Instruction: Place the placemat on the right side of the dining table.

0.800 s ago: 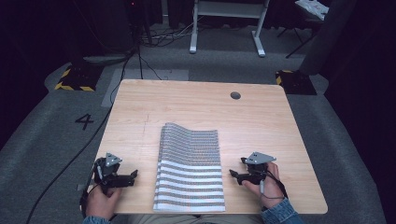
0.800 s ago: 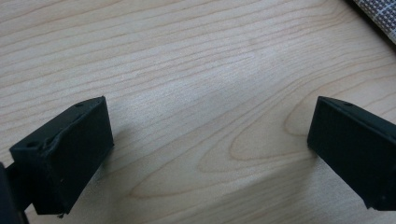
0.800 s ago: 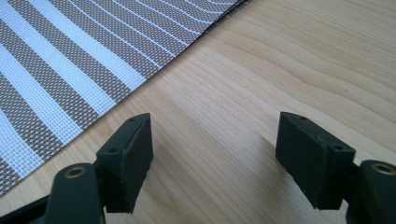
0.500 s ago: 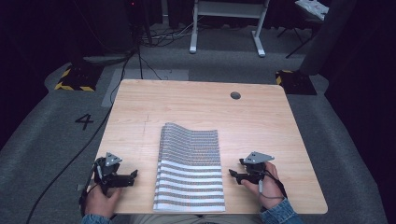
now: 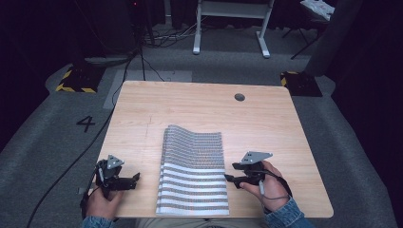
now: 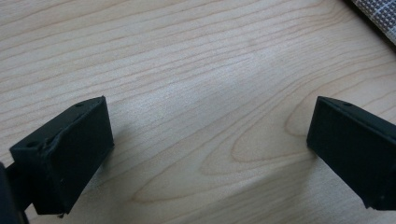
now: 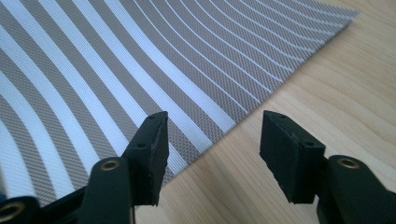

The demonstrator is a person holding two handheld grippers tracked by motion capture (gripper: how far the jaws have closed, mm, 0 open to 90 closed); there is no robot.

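Just ahead of the right gripper [image 7: 212,154], jaws spread and empty, lies the striped mat [image 7: 140,70] edge: slide one jaw under, then pinch squarely.

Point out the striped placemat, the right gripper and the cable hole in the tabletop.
Striped placemat [image 5: 194,178]: high view, middle of its striped surface.
Right gripper [image 5: 229,172]: high view, midway between its fingertips, at the placemat's right edge.
Cable hole [image 5: 239,97]: high view, centre of the dark round opening.
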